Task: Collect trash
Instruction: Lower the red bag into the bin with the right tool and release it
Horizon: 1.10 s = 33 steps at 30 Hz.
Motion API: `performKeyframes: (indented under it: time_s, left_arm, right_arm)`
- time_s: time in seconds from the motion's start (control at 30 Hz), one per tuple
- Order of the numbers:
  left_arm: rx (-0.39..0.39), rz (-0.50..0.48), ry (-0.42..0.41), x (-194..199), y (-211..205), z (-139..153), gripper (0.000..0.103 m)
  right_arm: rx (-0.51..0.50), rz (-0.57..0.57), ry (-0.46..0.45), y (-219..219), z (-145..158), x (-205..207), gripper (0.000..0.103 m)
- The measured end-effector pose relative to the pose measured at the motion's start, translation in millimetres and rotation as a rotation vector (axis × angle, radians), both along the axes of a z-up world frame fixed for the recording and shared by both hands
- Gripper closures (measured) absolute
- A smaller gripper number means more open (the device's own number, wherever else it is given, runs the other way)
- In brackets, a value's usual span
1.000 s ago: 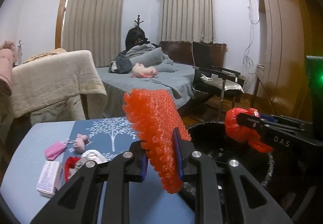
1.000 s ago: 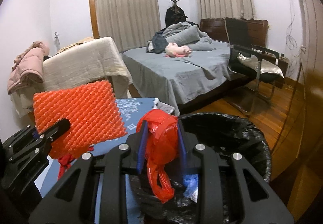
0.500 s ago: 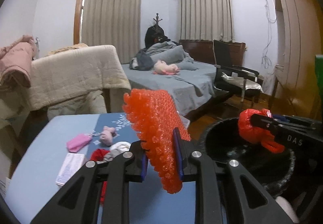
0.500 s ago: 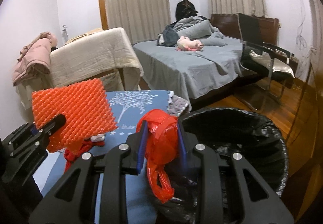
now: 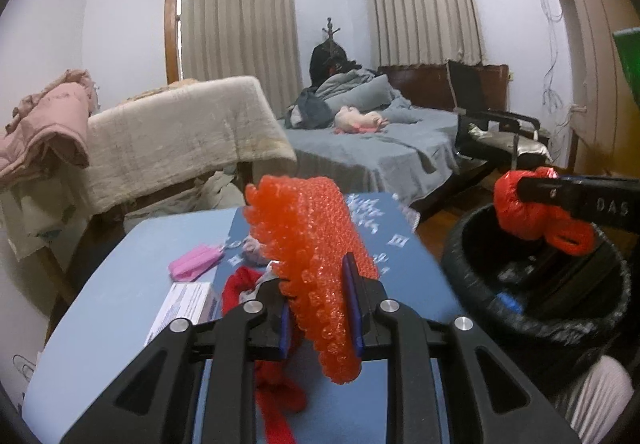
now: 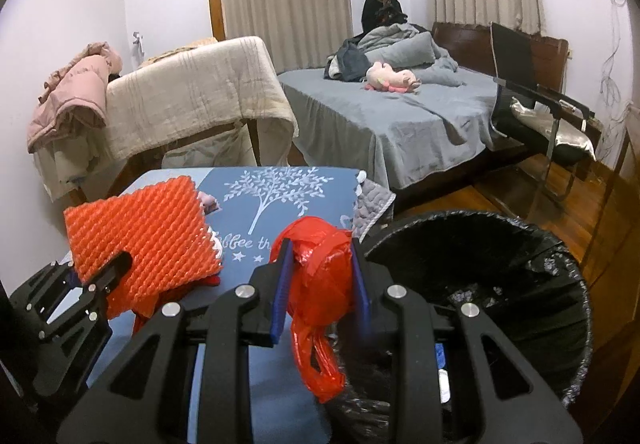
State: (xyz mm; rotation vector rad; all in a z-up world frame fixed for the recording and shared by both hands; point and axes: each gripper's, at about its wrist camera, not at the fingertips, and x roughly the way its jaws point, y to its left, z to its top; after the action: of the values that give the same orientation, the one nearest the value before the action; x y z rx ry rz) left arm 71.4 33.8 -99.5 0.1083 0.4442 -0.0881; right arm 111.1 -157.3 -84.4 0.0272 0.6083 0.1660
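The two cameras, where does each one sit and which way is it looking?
Left wrist: sits on the left gripper, looking along its fingers, which pinch orange bubble wrap over the blue table; the right gripper shows at the right edge.
Right wrist: sits on the right gripper, looking along its fingers, which pinch a red plastic bag beside the black bin; the left gripper shows lower left.
Both share the table, bin, bubble wrap, bag and the grey bed.

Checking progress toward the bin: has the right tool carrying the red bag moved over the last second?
Yes. The right tool with the red bag shifted left off the bin, toward the table.
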Motion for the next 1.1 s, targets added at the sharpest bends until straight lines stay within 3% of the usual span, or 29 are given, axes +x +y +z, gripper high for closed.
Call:
performKeyframes:
  time_s: [0.17,0.27,0.47,0.67,1.1]
  left_arm:
    - [0.003,0.031,0.038,9.1,16.5,-13.9,0.076]
    - [0.003,0.058,0.040,11.6,24.6,-15.4,0.063]
    - [-0.010,0.074,0.015,10.6,33.7,-9.3,0.062]
    - [-0.005,0.048,0.010,9.9,31.1,-5.8,0.087]
    - [-0.050,-0.032,-0.033,1.6,3.8,24.9,0.090]
  right_arm:
    - [0.001,0.023,0.020,14.6,-8.4,10.0,0.076]
    - [0.004,0.037,0.026,22.1,-11.9,13.8,0.076]
    - [0.003,0.050,0.031,27.1,-14.8,15.2,0.076]
    - [0.007,0.039,0.033,25.7,-16.4,13.3,0.076]
    - [0.017,0.006,-0.022,2.0,2.5,-1.5,0.076]
